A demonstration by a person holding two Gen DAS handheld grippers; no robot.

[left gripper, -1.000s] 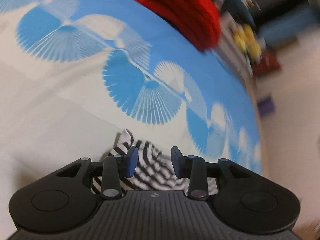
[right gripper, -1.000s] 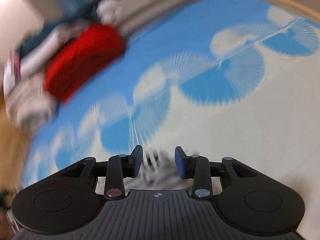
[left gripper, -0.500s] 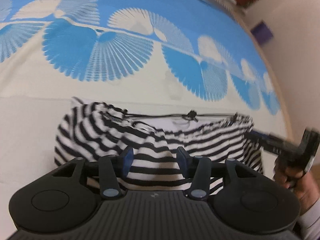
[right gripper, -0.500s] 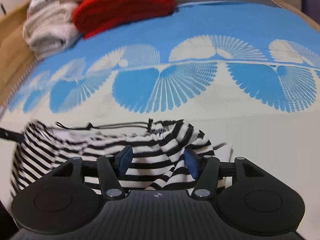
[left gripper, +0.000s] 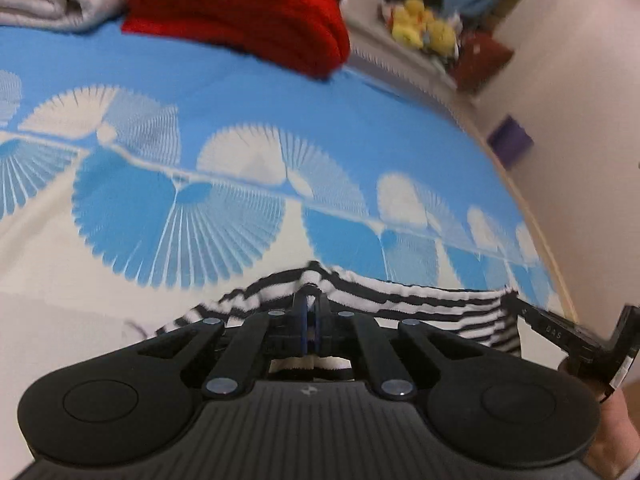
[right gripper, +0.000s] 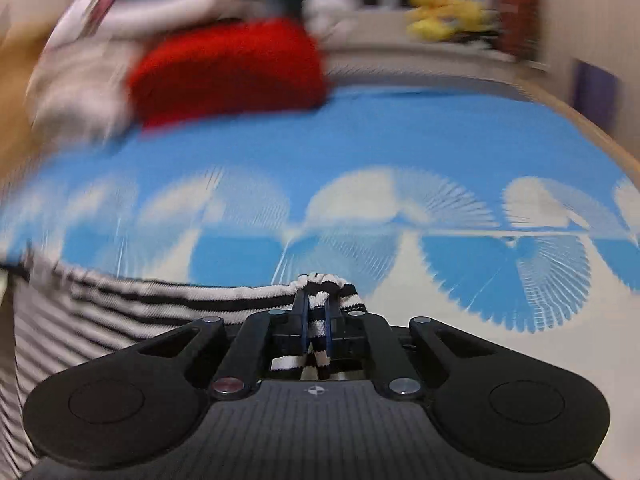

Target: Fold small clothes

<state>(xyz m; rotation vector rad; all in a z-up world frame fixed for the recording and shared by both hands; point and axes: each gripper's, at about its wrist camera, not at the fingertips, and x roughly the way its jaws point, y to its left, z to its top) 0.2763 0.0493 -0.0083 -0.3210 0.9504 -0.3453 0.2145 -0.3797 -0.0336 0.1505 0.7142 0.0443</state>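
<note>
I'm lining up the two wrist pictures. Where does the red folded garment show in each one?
Left wrist: the red folded garment is at the top, left of centre, on the far blue part of the bedspread.
Right wrist: it is upper left of centre, blurred.
Shared landmark: the yellow plush toys, beyond the bed, to the right of the garment in both.

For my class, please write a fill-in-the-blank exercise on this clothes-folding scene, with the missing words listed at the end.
1. The garment clamped by both grippers has black and white ____.
2. The left gripper and the right gripper each have their jaws ____ on the garment's top edge.
3. At the far edge of the bedspread lies a folded knit coloured ____.

Missing words: stripes; shut; red
</note>
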